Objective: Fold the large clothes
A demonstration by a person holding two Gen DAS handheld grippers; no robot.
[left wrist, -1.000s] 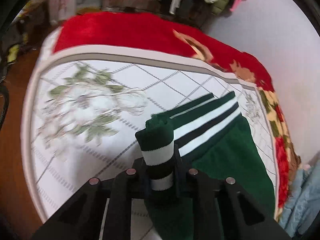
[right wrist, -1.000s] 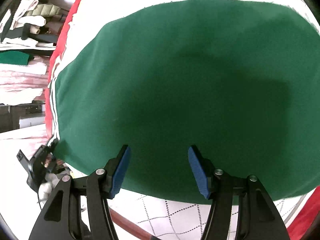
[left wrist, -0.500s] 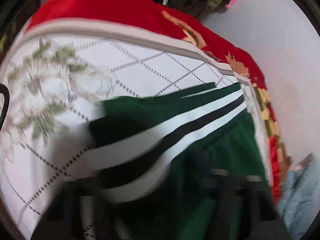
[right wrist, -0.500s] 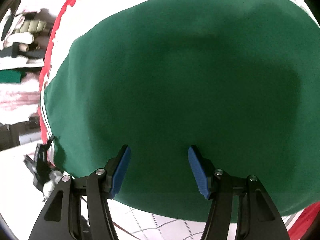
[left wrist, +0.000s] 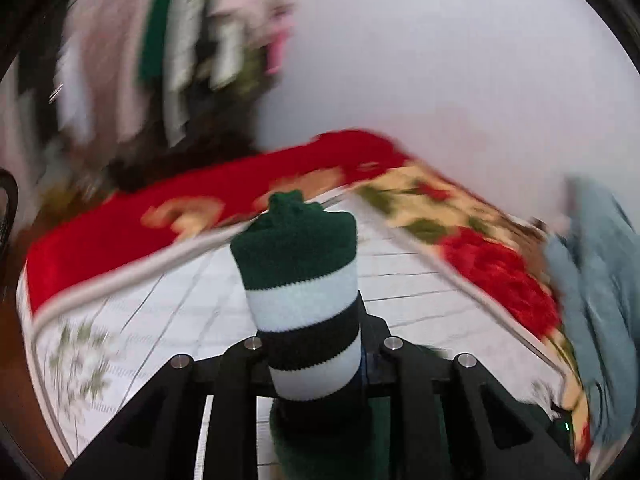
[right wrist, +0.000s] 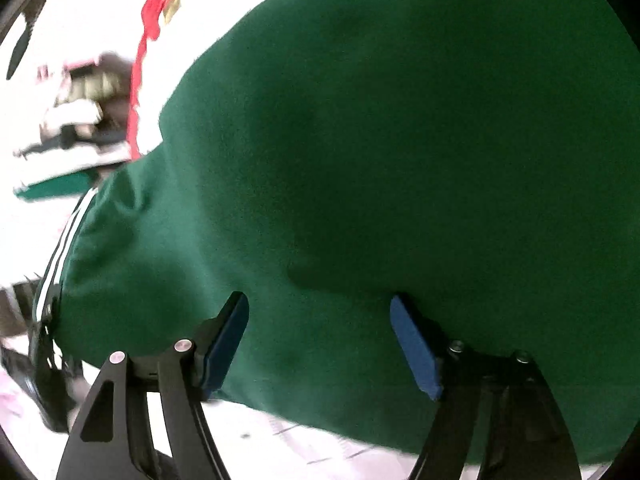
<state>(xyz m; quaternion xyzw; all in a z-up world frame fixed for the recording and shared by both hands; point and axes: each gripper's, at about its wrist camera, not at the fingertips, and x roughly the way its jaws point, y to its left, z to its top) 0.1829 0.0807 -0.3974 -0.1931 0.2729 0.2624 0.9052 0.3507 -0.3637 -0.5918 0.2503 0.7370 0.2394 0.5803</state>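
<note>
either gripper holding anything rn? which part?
Left gripper: jaws shut on the green garment's striped cuff. Right gripper: jaws open, nothing held.

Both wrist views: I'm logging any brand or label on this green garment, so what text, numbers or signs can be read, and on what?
None can be read in either view.
green garment: plain fabric with white stripes at its edge, no lettering showing.
striped cuff clamped in the left hand-held gripper: bands only, no label.
red floral blanket and the clothes behind it: motion-blurred, nothing legible.
</note>
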